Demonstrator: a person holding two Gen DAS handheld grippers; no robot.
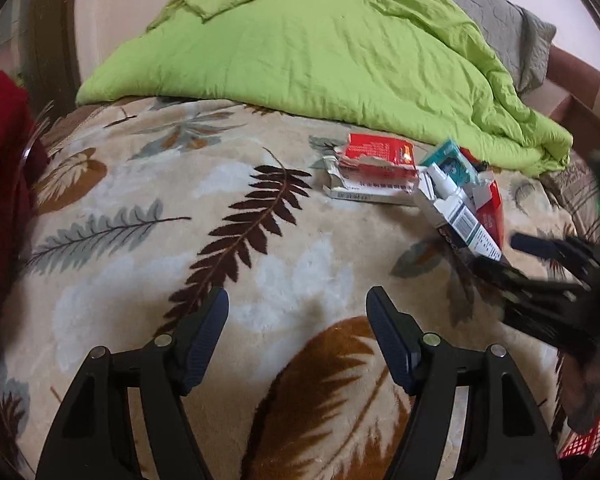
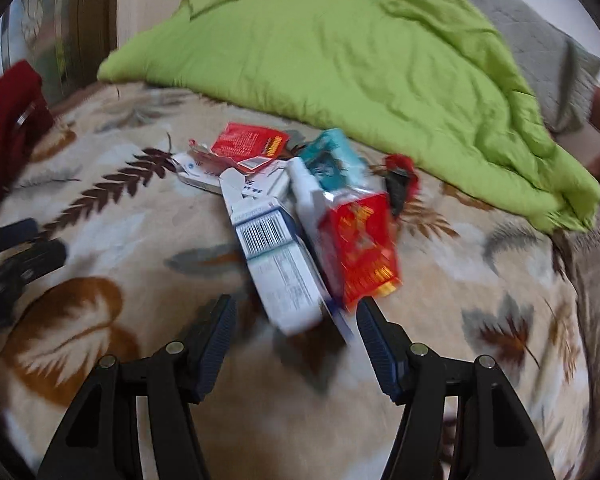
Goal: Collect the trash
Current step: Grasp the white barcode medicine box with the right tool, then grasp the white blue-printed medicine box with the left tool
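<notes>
On leaf-patterned fleece blanket, just before rumpled green quilt: heap of empty cartons, touching and overlapping. Torn red-and-white carton at far left of heap; teal carton behind; white bottle lying between white barcode carton and red carton.

Right gripper close over near end of heap, jaws well apart, nothing gripped; barcode carton's near end reaching in between fingertips, contact not clear through blur.

Left gripper over bare blanket, left of heap and apart from it, jaws wide, holding nothing.

Dark red cloth at left edge.
</notes>
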